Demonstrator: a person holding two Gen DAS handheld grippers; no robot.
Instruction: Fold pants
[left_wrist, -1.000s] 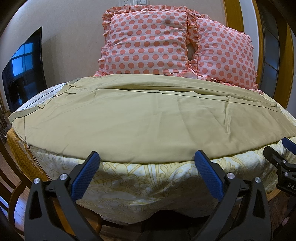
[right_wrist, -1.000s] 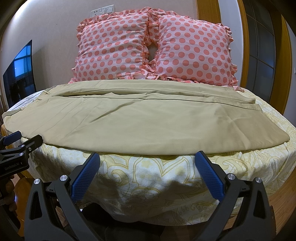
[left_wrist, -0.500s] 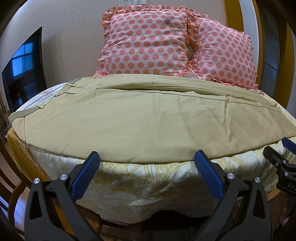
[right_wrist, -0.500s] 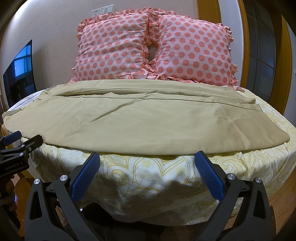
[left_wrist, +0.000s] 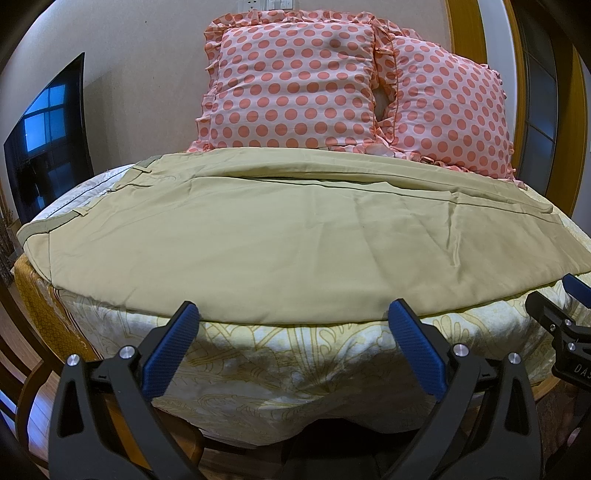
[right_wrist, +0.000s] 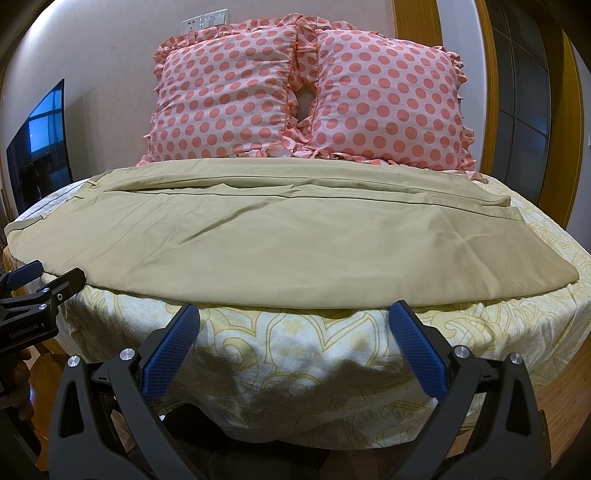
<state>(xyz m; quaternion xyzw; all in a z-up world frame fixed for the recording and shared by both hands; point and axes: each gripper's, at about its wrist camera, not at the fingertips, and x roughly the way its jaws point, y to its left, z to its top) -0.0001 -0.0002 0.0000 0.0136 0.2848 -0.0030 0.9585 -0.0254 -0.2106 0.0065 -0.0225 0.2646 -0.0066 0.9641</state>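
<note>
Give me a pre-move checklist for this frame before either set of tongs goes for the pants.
1. Left tongs open and holding nothing: ok.
2. Right tongs open and holding nothing: ok.
3. Khaki pants spread flat on the bed, legs one over the other: ok.
4. Near edge of pants reachable, just ahead of both tongs: ok.
5. Nothing lying on the pants; polka-dot pillows sit behind them: ok.
6. Waistband end fully flat: cannot tell.

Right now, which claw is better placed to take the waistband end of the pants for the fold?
The left claw, probably. The waistband lies on its side of the pants, whereas the right claw faces the hem end. Both are open, short of the cloth.
</note>
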